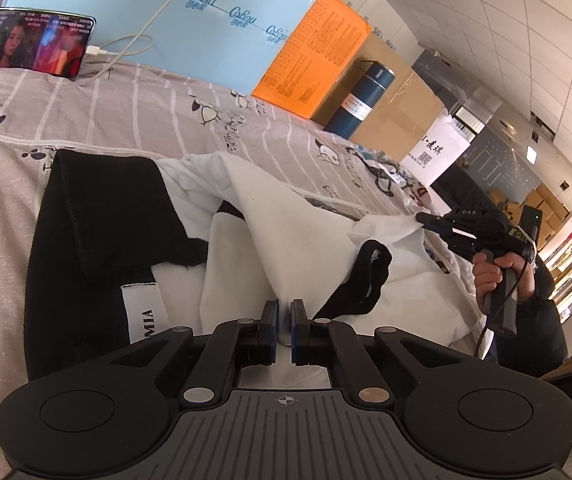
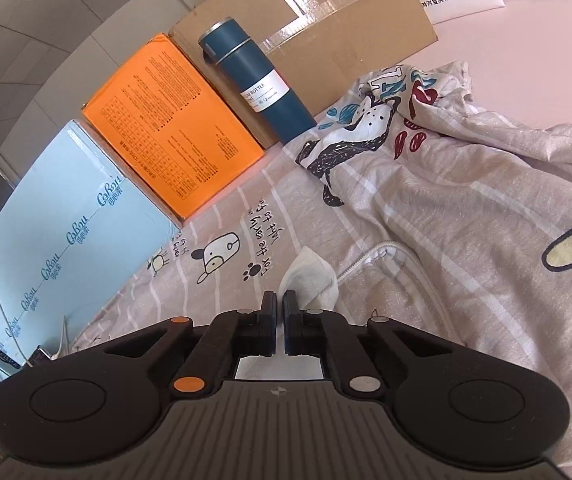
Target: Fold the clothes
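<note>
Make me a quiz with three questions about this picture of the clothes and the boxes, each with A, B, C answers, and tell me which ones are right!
1. Where does the blue bottle stand?
A. In front of the brown cardboard box
B. On top of the phone
C. Inside the orange box

2. What colour is the box between the light blue box and the brown one?
A. Green
B. Orange
C. Red

3. What is the left gripper doing?
A. Standing wide open
B. Holding the bottle
C. Pinching the white cloth

Answers: 1 A, the bottle stands against the cardboard box's front. 2 B, its side is bright orange with black print. 3 C, its jaws are shut with white fabric between them.
</note>
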